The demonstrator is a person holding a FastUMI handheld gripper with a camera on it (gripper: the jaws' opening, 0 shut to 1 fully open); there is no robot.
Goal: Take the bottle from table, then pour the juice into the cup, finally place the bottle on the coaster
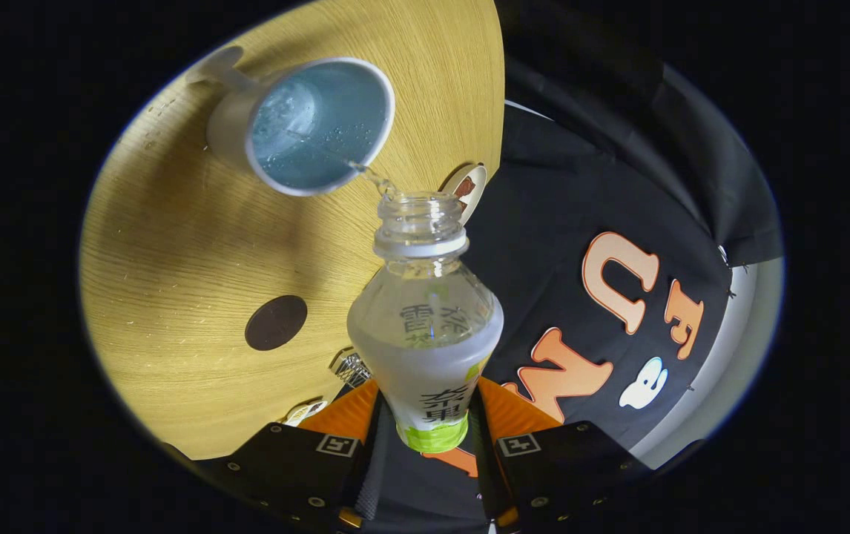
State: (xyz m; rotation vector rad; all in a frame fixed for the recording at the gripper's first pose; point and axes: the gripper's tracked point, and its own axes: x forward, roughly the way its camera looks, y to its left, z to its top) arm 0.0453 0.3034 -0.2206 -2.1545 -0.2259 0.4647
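Bottle (425, 326), clamped between the fingers of the hand-held gripper (431, 437), tilts over the cup (319, 126), a thin stream running in. Better hold the tilt steady, mouth above the rim, before moving to the coaster (276, 322).

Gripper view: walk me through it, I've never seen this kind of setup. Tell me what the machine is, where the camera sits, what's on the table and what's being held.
There is no robot arm here. A person carries a hand-held gripper with two fingers, and a fisheye camera rides on it, looking forward along those fingers.

The fingers are shut on a clear plastic bottle, uncapped and tipped over. A thin stream runs from its mouth into the white cup just beyond, which holds liquid.

On the wooden table beside the bottle lies a dark round coaster. A small round patterned object peeks out behind the bottle's mouth; I cannot tell what it is.
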